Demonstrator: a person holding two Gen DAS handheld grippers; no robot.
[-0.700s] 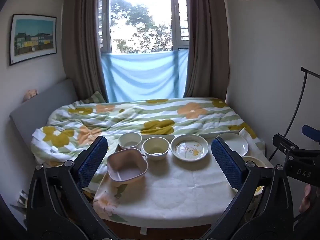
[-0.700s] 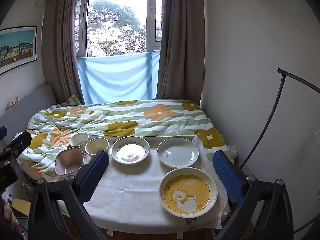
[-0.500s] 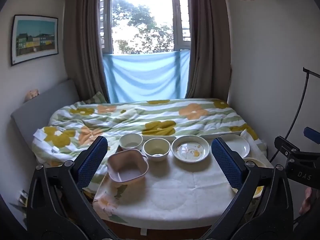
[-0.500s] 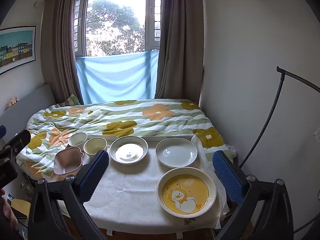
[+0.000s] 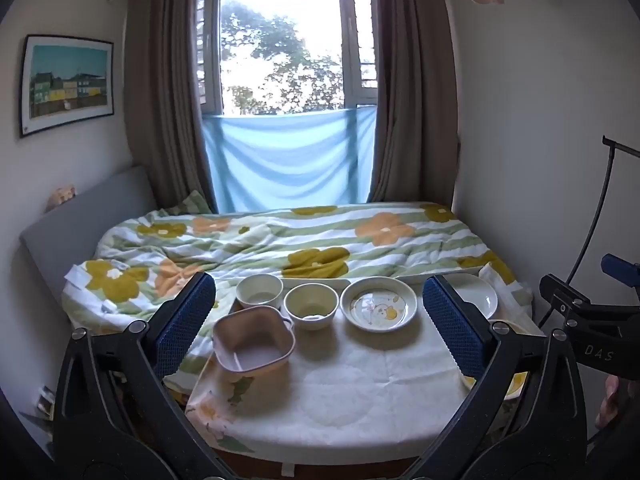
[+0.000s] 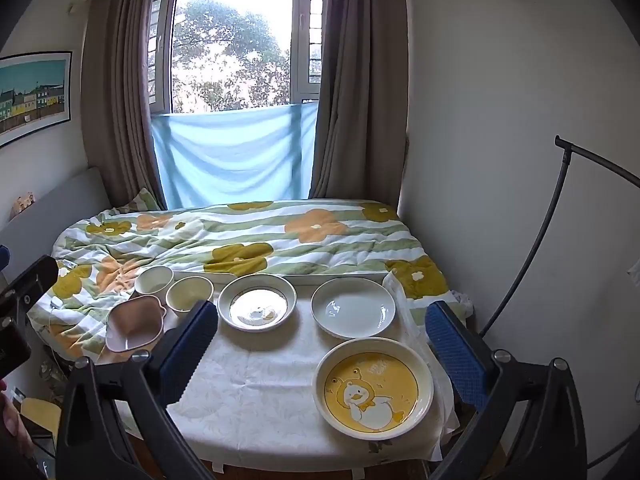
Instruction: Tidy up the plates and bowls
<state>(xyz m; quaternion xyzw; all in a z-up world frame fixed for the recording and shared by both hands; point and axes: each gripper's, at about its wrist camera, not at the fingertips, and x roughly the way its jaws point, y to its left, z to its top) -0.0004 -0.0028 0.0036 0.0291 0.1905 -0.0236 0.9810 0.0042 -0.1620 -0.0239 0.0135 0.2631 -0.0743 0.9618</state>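
Note:
On the cloth-covered table [image 5: 340, 392] stand a pink square bowl [image 5: 252, 344], two small cream bowls [image 5: 259, 290] [image 5: 311, 305], a deep cream plate [image 5: 378, 309], a white plate [image 6: 353, 306] and a large yellow duck plate [image 6: 373, 393]. My left gripper [image 5: 318, 324] is open and empty, held above the near side of the table behind the bowls. My right gripper [image 6: 320, 344] is open and empty, above the near side by the duck plate [image 5: 512, 384]. The pink bowl [image 6: 135, 322] and deep plate [image 6: 258, 307] also show in the right wrist view.
A bed with a flowered quilt [image 5: 280, 244] lies directly behind the table, under a curtained window [image 6: 236, 80]. A black lamp stand [image 6: 552, 240] curves up at the right by the wall. The right gripper's body [image 5: 592, 336] shows at the left view's right edge.
Both views have tilted slightly upward and pulled back a touch; the dishes sit a little lower in frame. No dish has moved and both grippers stay open.

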